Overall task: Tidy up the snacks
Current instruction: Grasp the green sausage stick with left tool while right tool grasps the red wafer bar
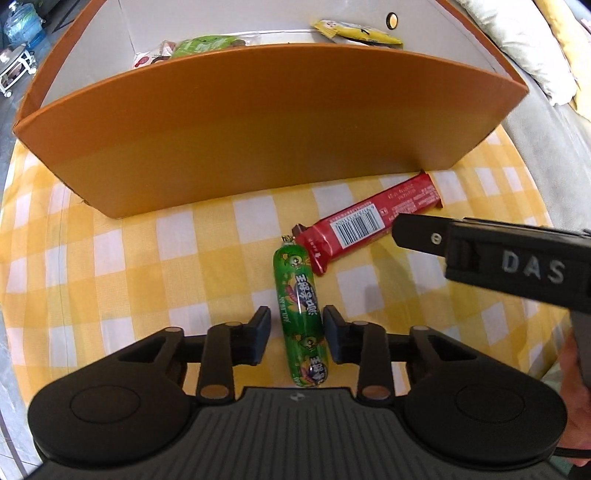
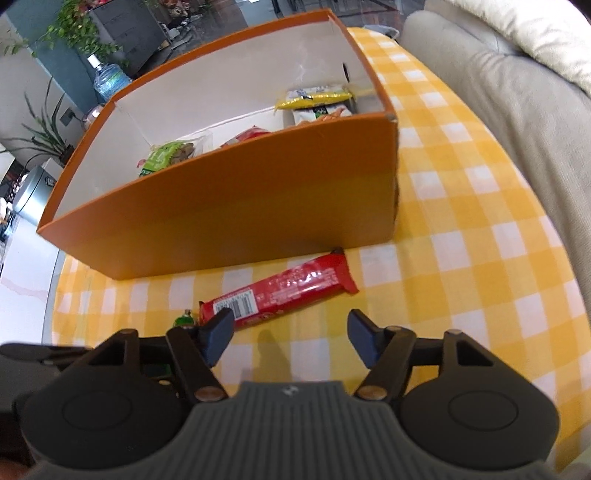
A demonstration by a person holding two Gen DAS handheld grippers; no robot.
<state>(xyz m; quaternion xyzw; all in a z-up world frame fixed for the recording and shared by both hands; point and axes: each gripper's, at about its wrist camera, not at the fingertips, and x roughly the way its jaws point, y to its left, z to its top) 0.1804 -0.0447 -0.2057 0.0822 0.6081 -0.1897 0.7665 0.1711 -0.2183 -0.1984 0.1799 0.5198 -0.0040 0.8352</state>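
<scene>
A green sausage snack point(image 1: 301, 314) lies on the yellow checked cloth, pointing away from me. My left gripper point(image 1: 296, 332) straddles its near half: the right pad lies against the wrapper, and a thin strip of cloth shows by the left pad. A red bar point(image 1: 365, 223) point(image 2: 280, 295) lies slanted in front of the orange box point(image 1: 258, 129) point(image 2: 240, 206). My right gripper point(image 2: 291, 336) hangs open just short of the bar, nothing between its pads. One of its fingers point(image 1: 410, 230) reaches over the bar's right end. The sausage's tip point(image 2: 184, 318) peeks out beside the bar.
Inside the box lie a yellow packet point(image 1: 354, 33) point(image 2: 314, 96), a green packet point(image 1: 203, 44) point(image 2: 166, 157) and other packets. A pale sofa point(image 2: 517, 92) borders the table on the right. A water bottle point(image 2: 109, 79) and plants stand beyond the box.
</scene>
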